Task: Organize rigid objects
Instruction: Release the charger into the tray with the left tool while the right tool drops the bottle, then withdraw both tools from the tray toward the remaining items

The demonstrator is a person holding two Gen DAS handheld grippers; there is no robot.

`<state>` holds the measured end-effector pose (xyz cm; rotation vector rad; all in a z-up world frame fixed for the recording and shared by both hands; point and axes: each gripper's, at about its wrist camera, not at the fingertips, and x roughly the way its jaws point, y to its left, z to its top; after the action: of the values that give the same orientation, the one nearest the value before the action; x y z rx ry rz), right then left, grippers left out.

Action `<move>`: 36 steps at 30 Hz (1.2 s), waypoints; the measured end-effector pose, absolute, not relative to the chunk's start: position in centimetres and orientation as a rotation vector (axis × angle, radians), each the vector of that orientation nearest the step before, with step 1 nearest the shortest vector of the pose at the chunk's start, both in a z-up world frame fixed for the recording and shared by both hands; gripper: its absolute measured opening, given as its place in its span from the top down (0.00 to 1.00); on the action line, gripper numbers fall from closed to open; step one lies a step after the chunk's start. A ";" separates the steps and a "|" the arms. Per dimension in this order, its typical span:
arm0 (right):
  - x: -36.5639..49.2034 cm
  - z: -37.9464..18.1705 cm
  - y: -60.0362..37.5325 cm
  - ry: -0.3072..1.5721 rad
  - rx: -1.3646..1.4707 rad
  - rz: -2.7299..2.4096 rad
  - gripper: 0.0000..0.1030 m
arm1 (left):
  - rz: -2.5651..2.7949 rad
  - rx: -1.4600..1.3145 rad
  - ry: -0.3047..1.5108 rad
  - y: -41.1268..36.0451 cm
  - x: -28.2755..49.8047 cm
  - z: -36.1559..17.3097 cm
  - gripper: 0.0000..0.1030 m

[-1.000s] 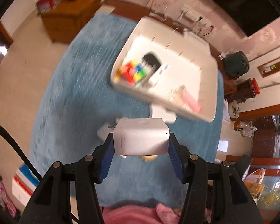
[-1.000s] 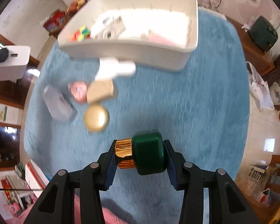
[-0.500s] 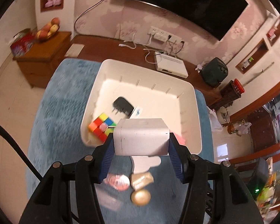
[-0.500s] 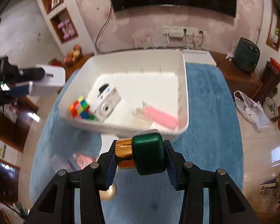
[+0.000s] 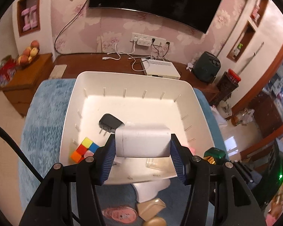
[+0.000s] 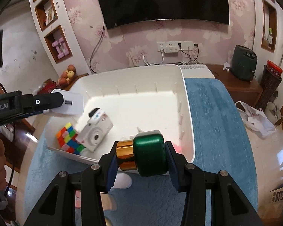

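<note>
left claw [image 5: 143,148] grips white charger [image 5: 143,143] | right claw [image 6: 141,158] grips green bottle [image 6: 149,154] | white bin [image 6: 188,116] lies just beyond both, mid-frame

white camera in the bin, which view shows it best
The right wrist view: the white camera lies in full sight in the white bin, leaning on the colour cube, lens facing out. In the left wrist view the white charger block held in the left gripper hides it.

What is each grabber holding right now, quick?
Left gripper: closed on the white charger block, over the white bin.
Right gripper: closed on the green bottle with a gold neck.
</note>
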<state>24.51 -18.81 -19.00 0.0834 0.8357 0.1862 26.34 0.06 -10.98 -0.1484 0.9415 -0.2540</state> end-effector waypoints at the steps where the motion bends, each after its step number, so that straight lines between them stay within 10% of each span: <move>1: 24.7 -19.2 -18.9 0.841 0.085 0.181 0.55 | -0.259 -0.133 0.947 -0.2 26.5 -11.1 0.43; 11: 24.5 -18.8 -20.5 0.798 0.145 0.169 0.54 | -0.307 -0.106 0.938 -2.0 26.5 -10.7 0.42; 19: 23.2 -17.4 -22.7 0.766 0.220 0.162 0.44 | -0.272 -0.100 0.924 -2.9 25.8 -8.9 0.21; 36: 17.6 -15.4 -26.4 0.757 0.246 0.263 0.35 | -0.029 0.015 1.040 -1.8 16.4 -9.7 0.21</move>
<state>17.60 -26.42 -15.36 0.2456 0.7572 0.2630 16.37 -1.82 -9.70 0.0152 1.0403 -0.0294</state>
